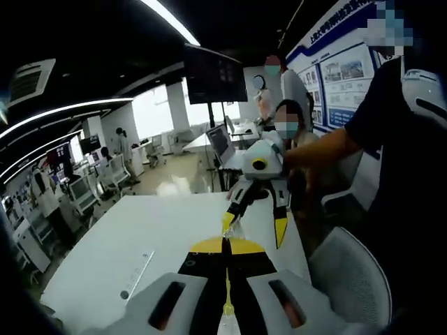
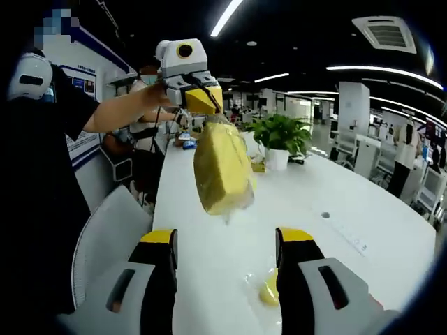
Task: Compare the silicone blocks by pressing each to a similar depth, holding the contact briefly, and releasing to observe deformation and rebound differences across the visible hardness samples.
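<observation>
Bagged block held aloft over the long white bench (image 2: pixel 391 230), no pressing begun.

I read this as a set-up step: my left claw (image 2: pixel 202 100), seen from the right gripper view, is clenched on the top of a clear plastic bag holding a yellow rectangular silicone block (image 2: pixel 222 167), which hangs well above the bench, tilted. In the left gripper view its jaws sit together on that clear film. My right claw (image 2: pixel 225 244) is released, jaws wide apart, low over the bench and apart from the block; a small yellow rounded piece in clear wrap (image 2: pixel 269 289) lies beside its right jaw. Next I judge the block must be set down flat before any even press. My left arm reaches high and outstretched.
</observation>
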Action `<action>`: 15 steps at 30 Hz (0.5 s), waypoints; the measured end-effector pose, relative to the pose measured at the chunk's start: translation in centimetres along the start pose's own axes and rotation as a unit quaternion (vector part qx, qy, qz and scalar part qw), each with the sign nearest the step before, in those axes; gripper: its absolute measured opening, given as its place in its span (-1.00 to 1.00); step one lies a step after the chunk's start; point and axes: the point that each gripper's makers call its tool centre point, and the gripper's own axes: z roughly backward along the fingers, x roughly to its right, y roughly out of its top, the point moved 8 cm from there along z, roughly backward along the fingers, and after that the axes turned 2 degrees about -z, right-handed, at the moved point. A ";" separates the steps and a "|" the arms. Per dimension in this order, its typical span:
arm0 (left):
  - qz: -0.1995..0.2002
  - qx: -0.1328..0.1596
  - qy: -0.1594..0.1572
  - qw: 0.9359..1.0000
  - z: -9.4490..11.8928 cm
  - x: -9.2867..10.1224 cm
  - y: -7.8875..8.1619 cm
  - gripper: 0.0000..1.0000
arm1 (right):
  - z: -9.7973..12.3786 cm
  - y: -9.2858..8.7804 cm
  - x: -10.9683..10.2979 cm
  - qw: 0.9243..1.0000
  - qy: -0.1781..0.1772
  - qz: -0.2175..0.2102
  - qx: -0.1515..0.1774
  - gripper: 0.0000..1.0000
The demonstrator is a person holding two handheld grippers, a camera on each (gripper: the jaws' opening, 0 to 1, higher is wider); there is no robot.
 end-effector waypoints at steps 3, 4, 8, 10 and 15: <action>-0.001 0.000 -0.009 1.000 -0.5 0.3 -0.1 -1.00 | -1.3 1.1 0.1 0.999 0.030 -0.008 0.014 0.02; -0.001 0.001 -0.013 1.000 -0.6 0.4 -0.1 -1.00 | -1.7 1.2 0.1 0.999 0.035 -0.010 0.015 0.01; -0.003 0.006 -0.021 1.000 -1.3 0.9 0.1 -1.00 | -3.4 2.1 0.0 0.998 0.061 -0.014 0.024 0.01; -0.001 0.013 -0.022 1.000 -1.3 0.9 0.1 -1.00 | -4.2 2.3 -0.1 0.996 0.076 -0.022 0.026 0.00; 0.000 0.026 -0.027 0.999 -1.2 0.9 0.0 -1.00 | -5.2 2.0 -0.1 0.994 0.095 -0.039 0.025 -0.14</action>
